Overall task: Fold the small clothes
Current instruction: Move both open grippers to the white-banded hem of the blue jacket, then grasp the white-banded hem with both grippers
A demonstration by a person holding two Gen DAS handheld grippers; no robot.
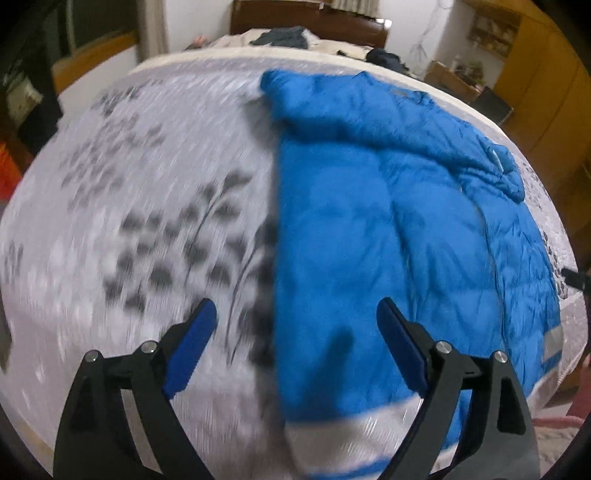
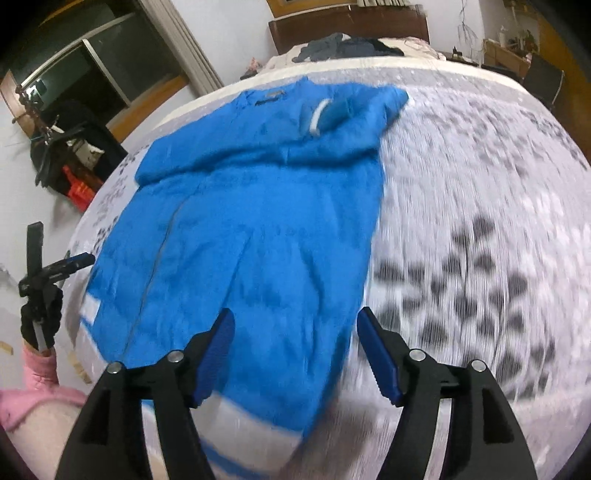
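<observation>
A bright blue padded jacket (image 1: 369, 221) lies flat on the bedspread, with a white band at its near hem and its sleeves folded across the chest. My left gripper (image 1: 295, 306) hovers open over the jacket's left edge near the hem, nothing between its fingers. In the right wrist view the same jacket (image 2: 258, 221) fills the middle. My right gripper (image 2: 295, 314) hangs open above its lower right part, holding nothing. The left gripper (image 2: 55, 247) also shows at the far left of that view, in a dark-gloved hand (image 2: 40, 317) with a pink sleeve. Both views are motion-blurred.
The white bedspread (image 1: 129, 221) with a grey leaf print covers the bed. Dark clothes (image 2: 347, 46) are heaped at the far end by a brown headboard (image 2: 369, 22). Wooden cabinets (image 1: 535, 74) stand to the right, and a dark rack with something red (image 2: 77, 184) to the left.
</observation>
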